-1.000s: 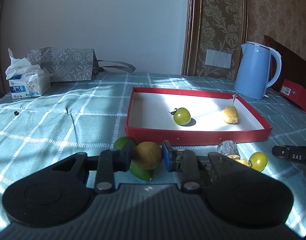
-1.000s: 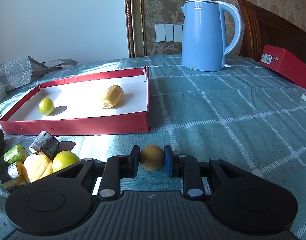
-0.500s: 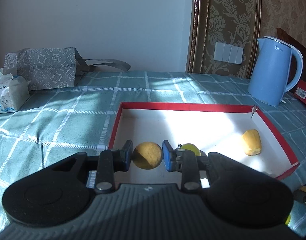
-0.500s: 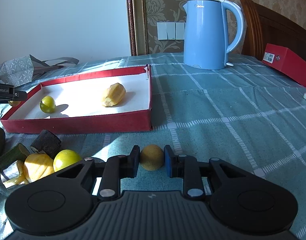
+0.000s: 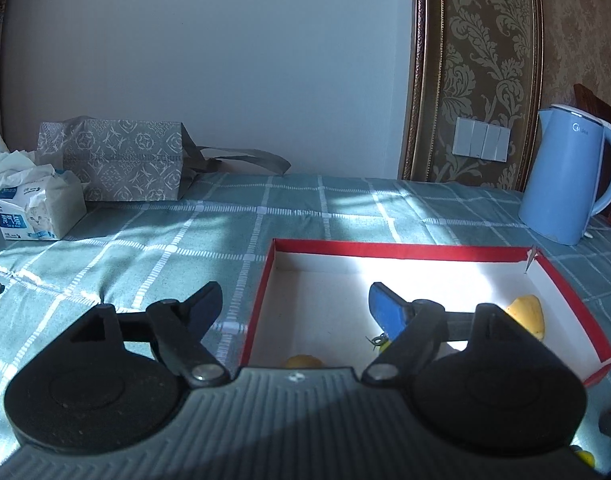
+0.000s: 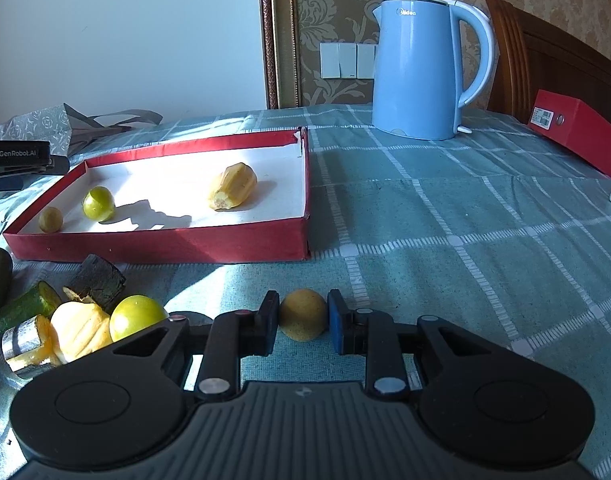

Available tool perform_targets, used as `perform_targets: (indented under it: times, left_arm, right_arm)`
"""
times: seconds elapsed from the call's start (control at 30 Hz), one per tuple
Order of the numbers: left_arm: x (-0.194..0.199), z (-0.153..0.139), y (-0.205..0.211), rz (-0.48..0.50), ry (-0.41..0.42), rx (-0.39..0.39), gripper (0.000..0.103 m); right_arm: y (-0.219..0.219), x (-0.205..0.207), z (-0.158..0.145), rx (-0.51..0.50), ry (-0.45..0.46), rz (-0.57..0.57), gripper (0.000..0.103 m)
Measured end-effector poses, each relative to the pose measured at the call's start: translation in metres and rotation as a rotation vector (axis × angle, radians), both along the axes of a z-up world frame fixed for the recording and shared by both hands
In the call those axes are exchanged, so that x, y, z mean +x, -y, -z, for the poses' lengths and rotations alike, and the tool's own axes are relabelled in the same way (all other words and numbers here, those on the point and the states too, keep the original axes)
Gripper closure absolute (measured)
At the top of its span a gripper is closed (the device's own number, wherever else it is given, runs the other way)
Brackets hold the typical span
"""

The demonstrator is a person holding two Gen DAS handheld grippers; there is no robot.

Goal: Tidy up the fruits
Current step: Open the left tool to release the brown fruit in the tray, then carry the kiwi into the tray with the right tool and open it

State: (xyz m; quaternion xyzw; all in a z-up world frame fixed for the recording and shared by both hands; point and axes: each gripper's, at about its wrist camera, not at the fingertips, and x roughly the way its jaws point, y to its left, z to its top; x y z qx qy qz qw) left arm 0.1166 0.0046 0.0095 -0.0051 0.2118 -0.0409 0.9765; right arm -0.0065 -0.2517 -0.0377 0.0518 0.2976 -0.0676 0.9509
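Clamping a tan fruit (image 6: 303, 314), right gripper (image 6: 301, 322); left gripper (image 5: 293, 306) jaws spread wide.

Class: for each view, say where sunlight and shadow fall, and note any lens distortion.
Left wrist view: sun whitens the tray floor; the open left gripper lies in shade; the door frame bows from fisheye. Right wrist view: sun hits the tray floor and yellow fruit, which casts a shadow; the right gripper grips a brown fruit.

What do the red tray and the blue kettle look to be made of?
Red tray: likely cardboard, matte red outside and white inside; its far corner is torn and its walls are thin, like a box lid. Blue kettle: probably a plastic shell, smooth with a soft sheen and a moulded handle; a metal interior cannot be ruled out.
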Motion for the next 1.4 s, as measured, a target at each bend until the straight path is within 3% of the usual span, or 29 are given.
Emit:
perform_targets:
  times: [0.17, 0.4, 0.7, 0.97, 1.1, 1.23, 1.4]
  left_arm:
    - [-0.052, -0.002, -0.023, -0.006, 0.058, -0.004, 0.014]
    - [-0.099, 0.014, -0.058, 0.004, 0.026, -0.078, 0.005]
    - [-0.097, 0.021, -0.073, -0.037, -0.011, -0.105, 0.005]
    - [-0.094, 0.023, -0.072, -0.034, -0.029, -0.093, 0.005]
    - [-0.095, 0.023, -0.069, -0.026, -0.029, -0.081, 0.005]
    - [-0.093, 0.024, -0.069, -0.021, -0.033, -0.076, 0.004]
    - [-0.091, 0.026, -0.067, -0.011, -0.046, -0.071, 0.003]
  right_arm:
    - [0.0, 0.0, 0.0, -0.001, 0.0, 0.001, 0.078]
    - [0.001, 0.0, 0.0, 0.0, 0.0, 0.011, 0.078]
    - [-0.008, -0.002, -0.004, -0.06, 0.03, 0.005, 0.078]
    - [-0.018, 0.032, -0.041, -0.107, 0.097, -0.041, 0.078]
    - [-0.024, 0.07, -0.044, -0.147, 0.066, -0.064, 0.078]
    - [-0.023, 0.107, -0.028, -0.146, -0.014, -0.061, 0.078]
    - [-0.017, 0.122, -0.01, -0.099, -0.049, -0.048, 0.078]
